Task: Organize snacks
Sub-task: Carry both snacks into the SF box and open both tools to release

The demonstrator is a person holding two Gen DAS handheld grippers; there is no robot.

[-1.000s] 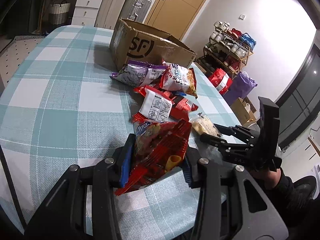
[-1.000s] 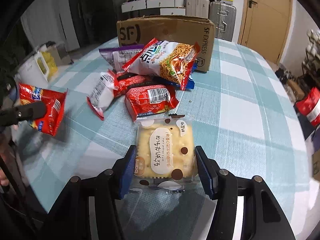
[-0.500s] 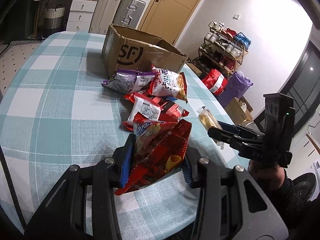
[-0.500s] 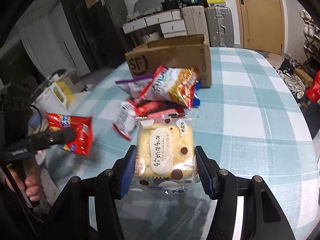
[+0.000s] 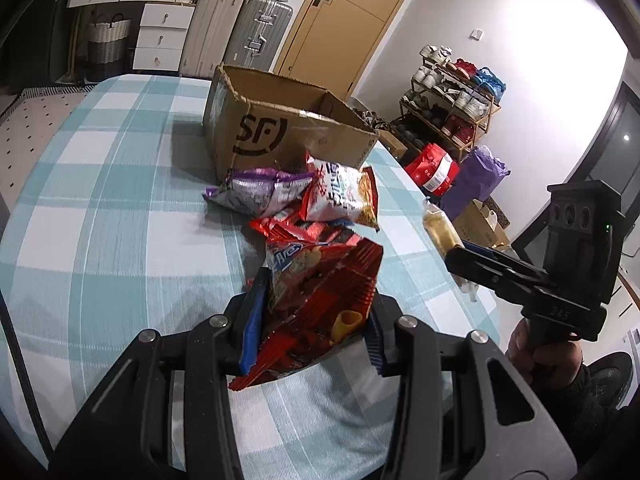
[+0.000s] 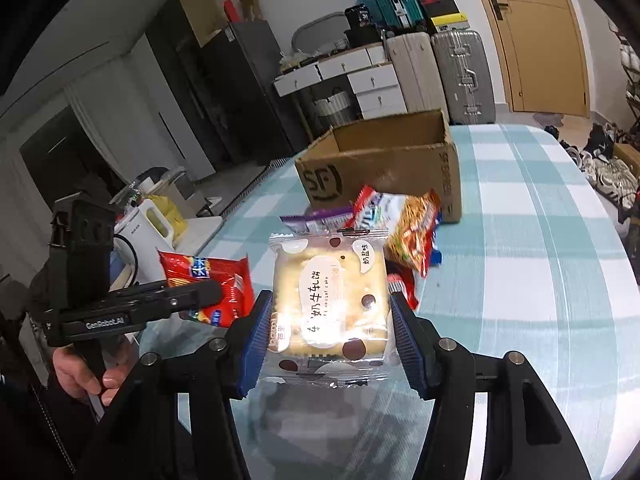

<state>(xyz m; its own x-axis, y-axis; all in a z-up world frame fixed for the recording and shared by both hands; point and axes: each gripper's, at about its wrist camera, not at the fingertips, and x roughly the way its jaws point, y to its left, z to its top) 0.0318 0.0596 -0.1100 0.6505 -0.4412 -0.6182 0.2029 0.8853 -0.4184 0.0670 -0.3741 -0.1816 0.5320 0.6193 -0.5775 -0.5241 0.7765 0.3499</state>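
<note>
Left hand-held gripper (image 5: 314, 322) clamped on a red snack bag (image 5: 320, 296), held above the near edge of the checked tabletop (image 5: 100, 208). Right hand-held gripper (image 6: 332, 330) clamped on a clear nougat cake pack (image 6: 330, 300), label reads "nougat cake", also lifted off the cloth. Loose pile mid-tabletop between the grippers and the box: purple bag (image 5: 256, 192), white-orange noodle snack bag (image 5: 344, 196), red packets (image 5: 296, 230). Open cardboard box (image 5: 280, 132) marked "SF" stands toward the far edge, just behind the pile. Left unit's side reads "GenRobot.AI". Suitcases (image 5: 256, 32) beyond the tabletop.
</note>
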